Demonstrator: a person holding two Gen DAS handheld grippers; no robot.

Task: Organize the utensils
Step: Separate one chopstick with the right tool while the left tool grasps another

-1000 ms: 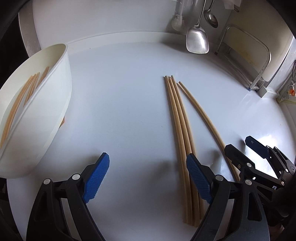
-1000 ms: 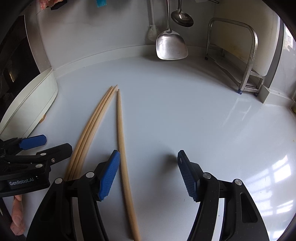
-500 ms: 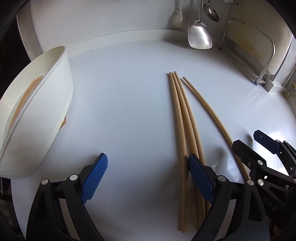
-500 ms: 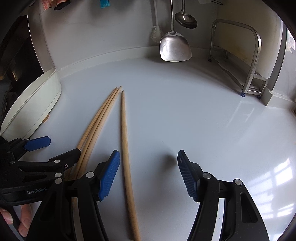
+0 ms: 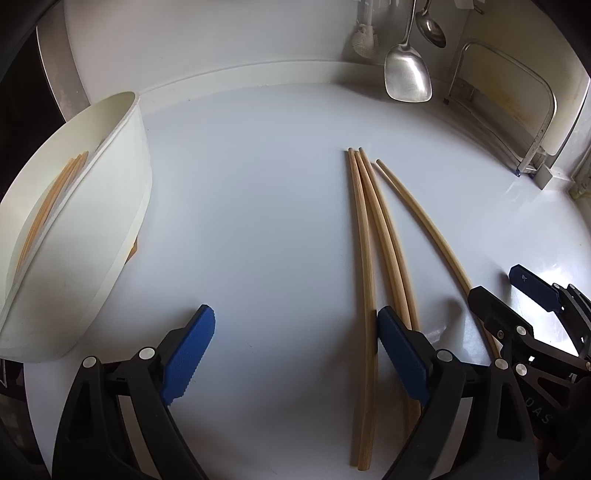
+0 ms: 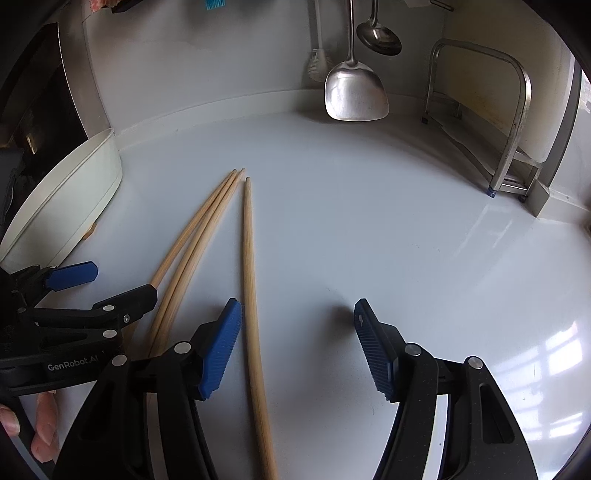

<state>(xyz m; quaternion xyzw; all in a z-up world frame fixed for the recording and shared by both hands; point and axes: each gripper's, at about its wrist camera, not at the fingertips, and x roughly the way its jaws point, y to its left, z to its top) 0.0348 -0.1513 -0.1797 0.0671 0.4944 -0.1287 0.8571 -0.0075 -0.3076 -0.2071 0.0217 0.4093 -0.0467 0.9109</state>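
Three wooden chopsticks (image 5: 373, 236) lie bunched on the white counter, and a single chopstick (image 5: 424, 221) lies just right of them. A white oval holder (image 5: 122, 192) at the left has several chopsticks (image 5: 51, 199) inside. My left gripper (image 5: 291, 350) is open and empty, low over the counter, with its right finger over the bundle's near end. My right gripper (image 6: 295, 343) is open and empty; the single chopstick (image 6: 251, 280) runs just inside its left finger. The bundle (image 6: 192, 240) and holder (image 6: 74, 195) also show in the right wrist view.
A steel spatula (image 6: 354, 92), a ladle (image 6: 376, 33) and a brush (image 6: 317, 62) hang on the back wall. A metal rack (image 6: 513, 122) stands at the right. The left gripper (image 6: 74, 295) shows at the left of the right wrist view.
Both grippers have drawn back slightly, so the chopsticks sit a little further ahead in view. Both stay open. The chopsticks have not moved.
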